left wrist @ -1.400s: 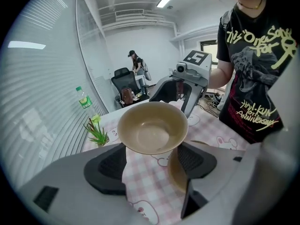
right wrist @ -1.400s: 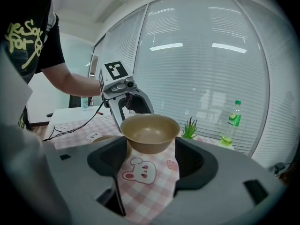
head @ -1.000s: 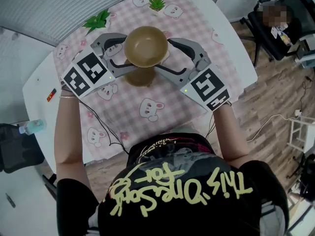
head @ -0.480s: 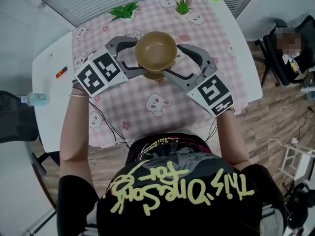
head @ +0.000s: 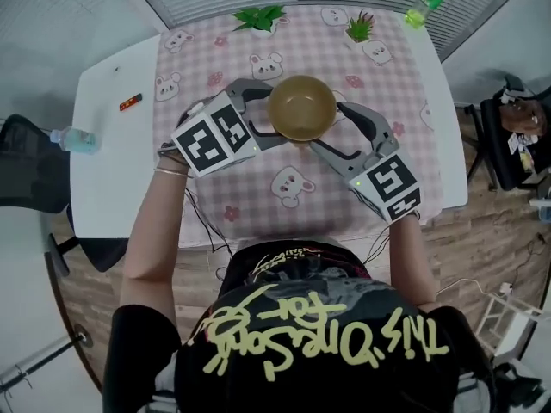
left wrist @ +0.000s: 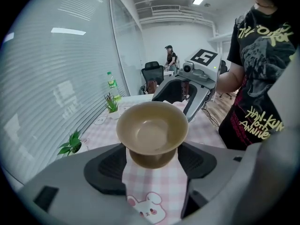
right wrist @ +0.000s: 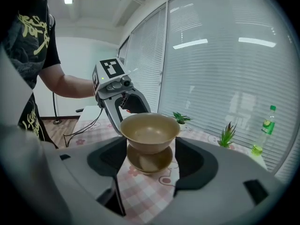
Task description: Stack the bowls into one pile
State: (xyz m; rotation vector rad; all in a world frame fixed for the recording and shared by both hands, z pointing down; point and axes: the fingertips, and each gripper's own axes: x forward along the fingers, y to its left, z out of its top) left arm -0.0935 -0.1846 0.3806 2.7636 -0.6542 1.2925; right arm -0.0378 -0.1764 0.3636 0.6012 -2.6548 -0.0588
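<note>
The person stands at the desk (head: 112, 175) with a gripper in each hand, and both have hold of the same tan upper bowl (head: 301, 108). The left gripper (head: 275, 114) comes in from one side. Its fingers (left wrist: 108, 165) stand wide and press against the narrow lower part of the bowl. The right gripper (head: 327, 125) comes in from the opposite side. Its fingers (right wrist: 199, 161) are likewise spread wide and closed on the bowl's flanks, just under the rim. The bowl sits upright and clear of the desk between the two pairs of fingers, mouth up and empty.

Directly beneath it, low in the gap between the right fingers, a second bowl (right wrist: 149, 162) of the same colour rests on the pink checked cloth (head: 258, 200). The two bowls are close but not nested.

Beyond the fingertips, near the window blinds, stand two small potted plants (head: 260, 15) (head: 360, 27) and a green bottle (head: 424, 5). Out past the left gripper, on the bare white part of the desk, lie a small red item (head: 130, 102) and a clear bottle (head: 76, 138) at the edge.
</note>
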